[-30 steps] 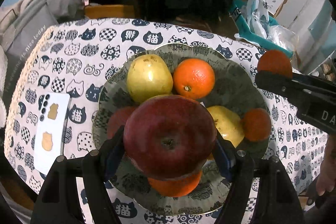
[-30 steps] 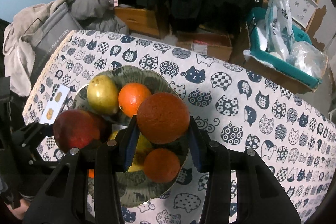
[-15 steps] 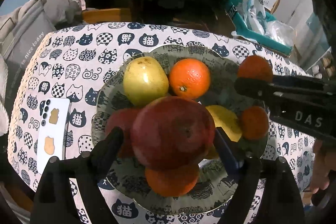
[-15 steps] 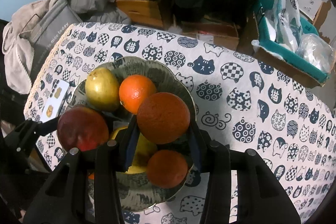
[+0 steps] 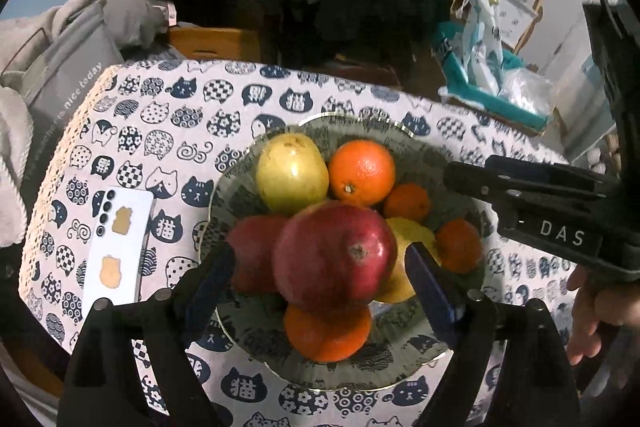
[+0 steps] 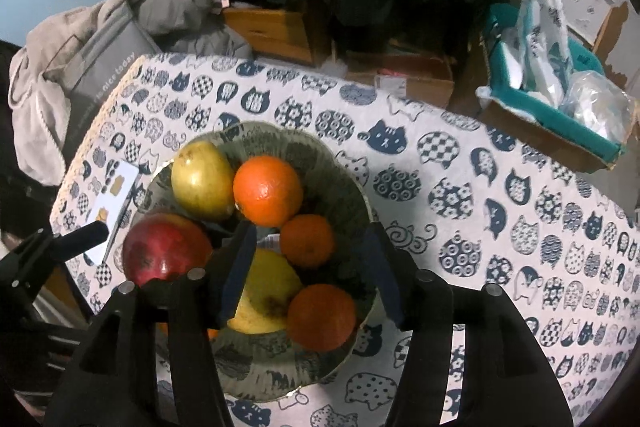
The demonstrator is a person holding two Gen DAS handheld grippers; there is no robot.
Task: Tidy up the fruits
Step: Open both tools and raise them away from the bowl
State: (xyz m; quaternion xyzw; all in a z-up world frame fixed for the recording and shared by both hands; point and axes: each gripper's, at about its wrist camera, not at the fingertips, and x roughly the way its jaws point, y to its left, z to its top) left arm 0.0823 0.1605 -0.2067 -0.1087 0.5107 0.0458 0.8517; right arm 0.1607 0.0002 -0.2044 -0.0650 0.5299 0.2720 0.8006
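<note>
Left tongs (image 5: 320, 267): spread wide, apple (image 5: 334, 255) loose between.
Right tongs (image 6: 308, 267): just opened, gripping nothing, over small orange (image 6: 307, 240).
Fruits: piled in bowl (image 6: 344, 183).
Table (image 6: 500, 195): cat-print cloth, white phone (image 5: 118, 247).
Room: cluttered.

"DAS" on right gripper (image 5: 568, 235), "nice today" (partly legible) on grey bag (image 5: 68, 83)

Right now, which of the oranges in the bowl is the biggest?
The bright orange at the far side of the bowl, beside the yellow-green pear. It is clearly larger and glossier than the small, duller ones.
</note>
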